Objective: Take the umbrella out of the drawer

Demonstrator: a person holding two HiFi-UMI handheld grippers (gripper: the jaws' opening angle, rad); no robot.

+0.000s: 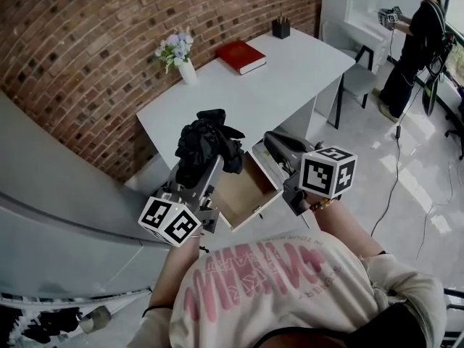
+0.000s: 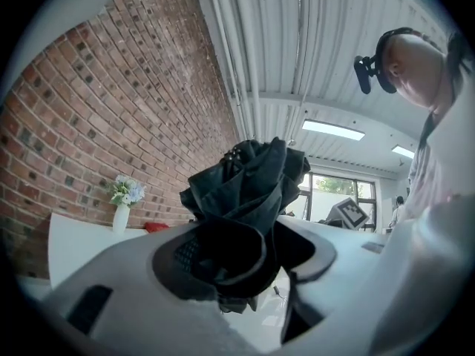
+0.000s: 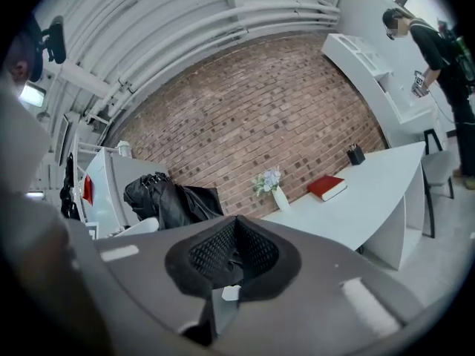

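Note:
The black folded umbrella (image 1: 206, 147) is up in the air above the open drawer (image 1: 246, 194), whose wooden inside lies bare. My left gripper (image 1: 203, 169) is shut on its bunched fabric. In the left gripper view the umbrella (image 2: 245, 191) fills the space between the jaws of the left gripper (image 2: 237, 265) and sticks up past them. My right gripper (image 1: 279, 147) hovers at the drawer's right side, holding nothing. In the right gripper view the right gripper (image 3: 236, 232) has its pads closed together, and the umbrella (image 3: 167, 199) shows to the left.
A white table (image 1: 290, 71) stands against the brick wall, with a red book (image 1: 241, 55), a vase of flowers (image 1: 181, 56) and a black pen holder (image 1: 281, 26). A chair (image 1: 359, 75) and another person (image 1: 417, 42) are at the far right.

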